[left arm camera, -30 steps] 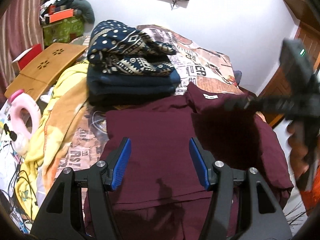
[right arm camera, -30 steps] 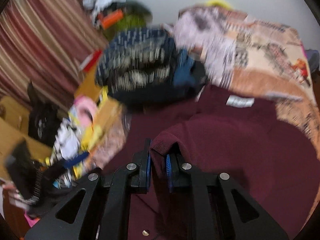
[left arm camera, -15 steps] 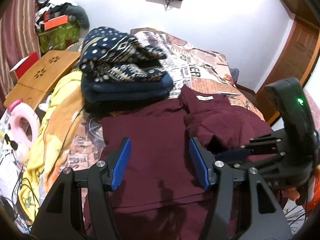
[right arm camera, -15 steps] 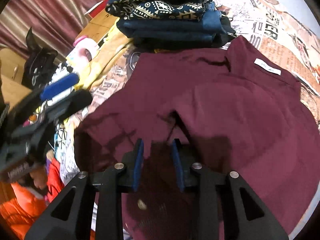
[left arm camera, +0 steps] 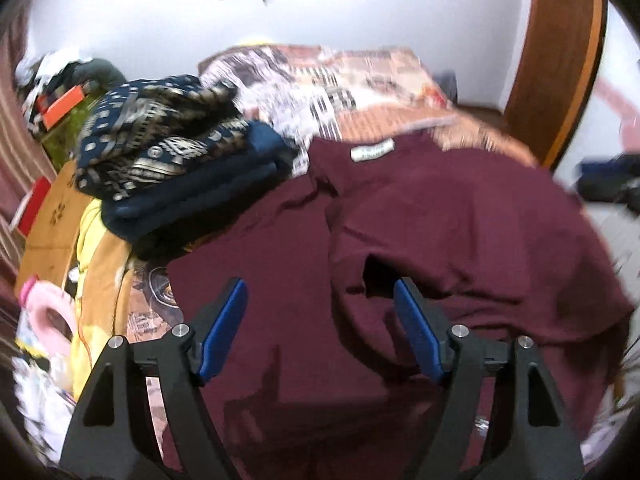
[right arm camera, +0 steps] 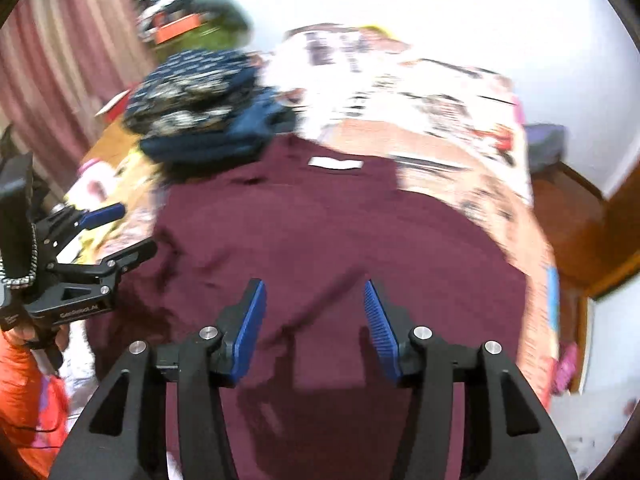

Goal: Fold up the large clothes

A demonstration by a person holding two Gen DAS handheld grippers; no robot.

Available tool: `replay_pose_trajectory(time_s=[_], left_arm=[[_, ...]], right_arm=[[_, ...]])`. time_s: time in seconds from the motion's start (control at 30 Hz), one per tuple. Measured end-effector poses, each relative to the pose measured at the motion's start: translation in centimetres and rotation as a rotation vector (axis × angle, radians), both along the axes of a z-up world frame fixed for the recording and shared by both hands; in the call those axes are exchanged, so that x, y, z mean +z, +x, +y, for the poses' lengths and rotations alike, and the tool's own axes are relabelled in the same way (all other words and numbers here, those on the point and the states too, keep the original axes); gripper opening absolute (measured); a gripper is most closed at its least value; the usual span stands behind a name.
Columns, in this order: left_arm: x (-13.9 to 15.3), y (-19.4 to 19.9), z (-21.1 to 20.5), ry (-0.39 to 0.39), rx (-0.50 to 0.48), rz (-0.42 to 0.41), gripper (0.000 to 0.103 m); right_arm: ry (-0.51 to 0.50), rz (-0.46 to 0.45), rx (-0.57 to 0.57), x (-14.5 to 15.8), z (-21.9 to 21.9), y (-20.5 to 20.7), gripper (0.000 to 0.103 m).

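1. Shirt (left arm camera: 400, 216) lies spread on bed (left arm camera: 360, 80), partly folded.
2. Left claw (left arm camera: 320, 320) gapes wide, empty, above shirt.
3. Right claw (right arm camera: 314, 320) also spread wide, empty, over shirt's middle.

Bright indoor light is washing out the white wall (right arm camera: 480, 20), motion blur is smearing both fisheye views, edges are bending into dark vignettes, and finger shadows are falling across the maroon garment (left arm camera: 300, 392).
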State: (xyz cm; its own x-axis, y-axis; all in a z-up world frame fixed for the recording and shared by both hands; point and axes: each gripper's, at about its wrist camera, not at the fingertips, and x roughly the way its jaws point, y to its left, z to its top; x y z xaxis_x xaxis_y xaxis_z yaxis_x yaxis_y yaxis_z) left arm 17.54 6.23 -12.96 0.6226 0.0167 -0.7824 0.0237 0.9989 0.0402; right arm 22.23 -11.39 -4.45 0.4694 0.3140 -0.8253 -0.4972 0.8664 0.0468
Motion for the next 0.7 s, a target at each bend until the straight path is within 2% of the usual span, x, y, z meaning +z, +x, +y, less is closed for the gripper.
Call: replay_pose_trajectory(time_s=[0.13, 0.33, 0.43, 0.47, 0.6, 0.63, 0.7], left_arm=[[-2.1, 2.7, -1.8, 0.080, -0.035, 0.048, 0.075], [-2.1, 4.9, -4.5, 0.070, -0.111, 0.042, 0.075], [-1.4, 5.8, -5.5, 0.061, -0.124, -0.006, 0.075], [-1.1, 6.0, -5.6, 0.052, -0.128, -0.027, 0.071], [0.3, 7.3, -5.0, -0.028, -0.096, -0.066, 0.042], [0.6, 7.5, -4.6, -0.046, -0.083, -0.073, 0.038], [1.3, 7.9, -3.5, -0.096, -0.049, -0.089, 0.015]], right_arm=[[-0.019, 0.007, -0.111, -1.3, -3.4, 0.0, 0.047], [-0.041, 0.093, -0.281, -5.1, -7.7, -0.5, 0.047], [-0.030, 0.131, -0.328, -6.7, -8.7, -0.9, 0.047], [-0.017, 0.131, -0.336, -6.9, -9.0, -1.0, 0.048], [0.011, 0.111, -0.367, -7.0, -9.9, -1.4, 0.057], [0.019, 0.113, -0.370, -7.1, -10.0, -1.4, 0.058], [0.037, 0.121, -0.377, -7.3, -10.3, -1.2, 0.058]])
